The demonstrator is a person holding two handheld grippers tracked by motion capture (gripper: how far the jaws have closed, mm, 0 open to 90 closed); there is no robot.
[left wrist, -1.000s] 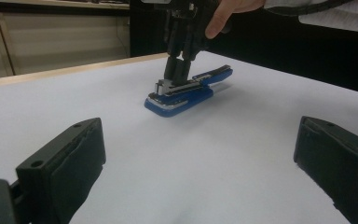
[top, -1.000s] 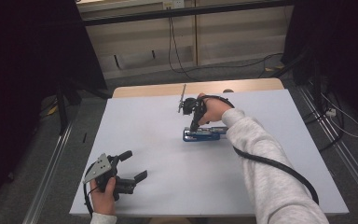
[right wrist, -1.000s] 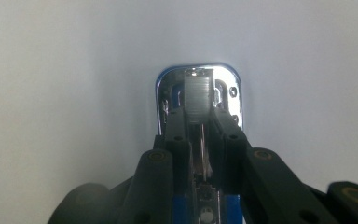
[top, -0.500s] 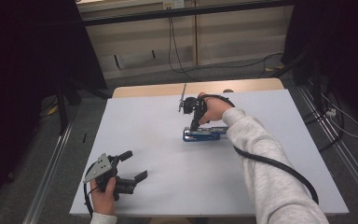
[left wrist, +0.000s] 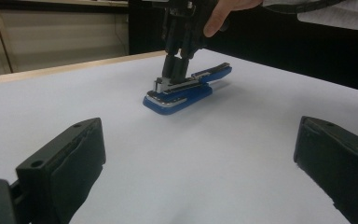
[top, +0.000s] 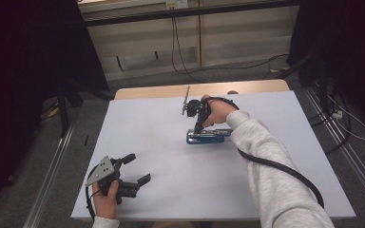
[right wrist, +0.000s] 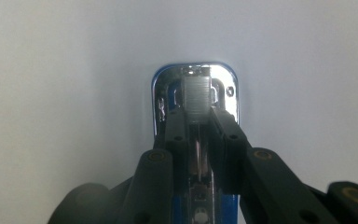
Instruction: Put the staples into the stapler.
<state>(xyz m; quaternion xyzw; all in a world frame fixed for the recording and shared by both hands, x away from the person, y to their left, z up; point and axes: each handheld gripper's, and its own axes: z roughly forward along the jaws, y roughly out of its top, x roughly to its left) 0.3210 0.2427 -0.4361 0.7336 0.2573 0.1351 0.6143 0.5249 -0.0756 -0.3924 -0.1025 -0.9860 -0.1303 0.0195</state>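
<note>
A blue stapler with a chrome top lies flat on the white table, a little right of the middle. My right gripper points down onto its left end. In the right gripper view its jaws are pressed against both sides of the stapler's metal arm, so it is shut on the stapler. The left gripper view shows the stapler with that gripper standing on it. My left gripper rests at the near left corner, open, with nothing between its jaws.
A wooden strip runs along the table's far edge. Metal rails flank the table on both sides. Cables lie on the floor at the right, and dark curtains stand left and right.
</note>
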